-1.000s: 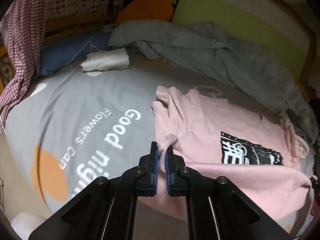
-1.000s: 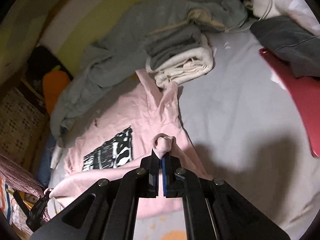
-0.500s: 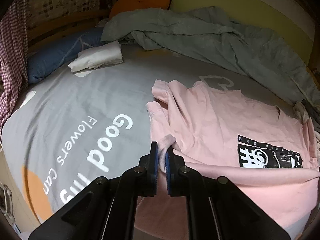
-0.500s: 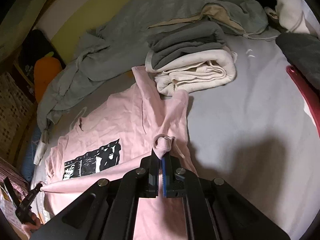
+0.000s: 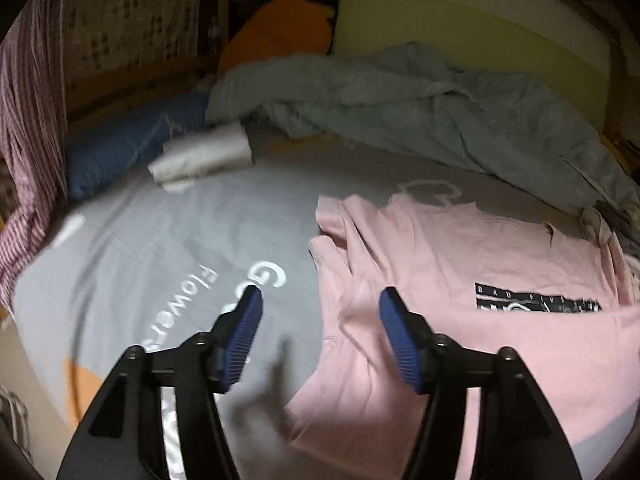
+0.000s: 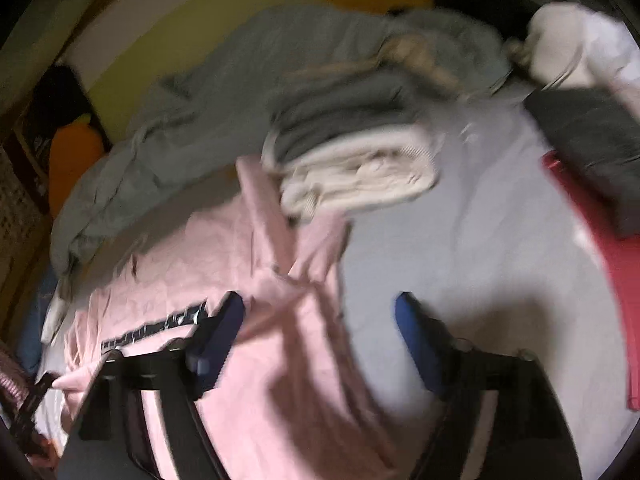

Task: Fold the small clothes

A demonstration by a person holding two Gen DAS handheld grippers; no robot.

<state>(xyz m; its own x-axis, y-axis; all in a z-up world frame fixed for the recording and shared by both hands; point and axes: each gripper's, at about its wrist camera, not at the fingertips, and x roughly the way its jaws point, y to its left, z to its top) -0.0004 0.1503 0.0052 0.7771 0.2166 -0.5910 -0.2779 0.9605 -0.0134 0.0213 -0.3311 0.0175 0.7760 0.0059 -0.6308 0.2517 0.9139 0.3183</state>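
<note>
- We saw the left gripper (image 5: pixel 318 300) with jaws opening, blue pads (image 5: pixel 240 340) apart, nothing pinched; only the shirt's left edge lay below the gap.
- We saw the right gripper (image 6: pixel 320 308) also with jaws opening; the pink cloth ran under the gap but the pads did not press on it.
- The pink t-shirt (image 5: pixel 460 288) lay on the grey bedsheet (image 5: pixel 160 260), its lower part folded up so the fold partly covered the black print (image 5: pixel 536 300).
- In the right wrist view the t-shirt (image 6: pixel 260 360) was blurred; its top edge touched a stack of folded clothes (image 6: pixel 352 160), grey on cream.
- A rumpled grey blanket (image 5: pixel 420 108) lay beyond the shirt along the wall.
- A folded white cloth (image 5: pixel 204 158) sat near a blue pillow (image 5: pixel 120 148), well apart from the shirt.
- A red thing (image 6: pixel 592 248) at the right edge; we couldn't tell what it was.
</note>
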